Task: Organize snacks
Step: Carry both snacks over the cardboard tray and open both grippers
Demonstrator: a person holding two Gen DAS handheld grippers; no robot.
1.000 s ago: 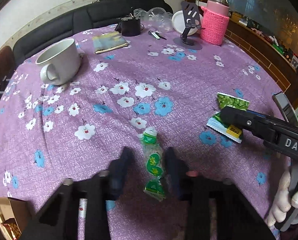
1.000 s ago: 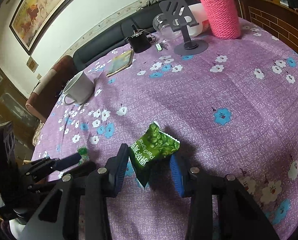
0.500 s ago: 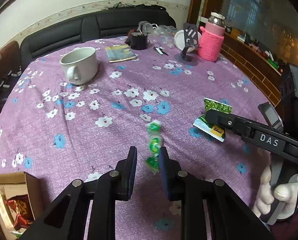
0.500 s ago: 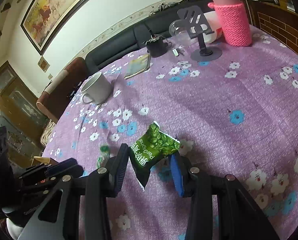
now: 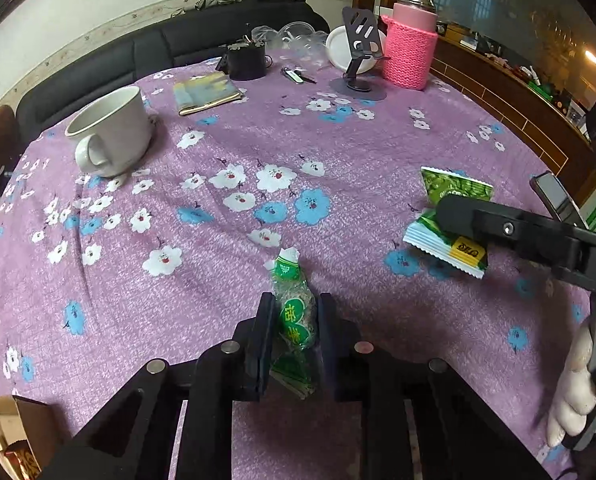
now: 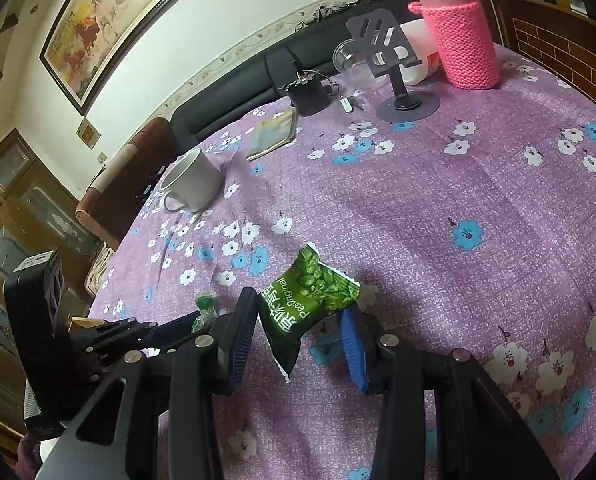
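Observation:
My left gripper [image 5: 294, 320] is shut on a clear green-labelled snack packet [image 5: 292, 312] and holds it above the purple flowered tablecloth [image 5: 338, 140]. My right gripper [image 6: 302, 324] is shut on a green pea snack bag [image 6: 308, 300], lifted off the cloth. In the left wrist view the pea bag [image 5: 446, 216] hangs in the right gripper's fingers [image 5: 458, 212] at the right. In the right wrist view the left gripper [image 6: 170, 326] with its green packet [image 6: 205, 312] shows at lower left.
A white mug [image 5: 112, 132], a small booklet [image 5: 208, 92], a black pot [image 5: 246, 60], a phone stand [image 5: 360, 60] and a pink-sleeved flask [image 5: 410, 48] stand at the back. A cardboard box [image 5: 14, 440] with snacks sits at lower left, off the table.
My left gripper closed on the clear packet and lifted it off the cloth. My right gripper stays shut on the pea bag, lifted slightly.

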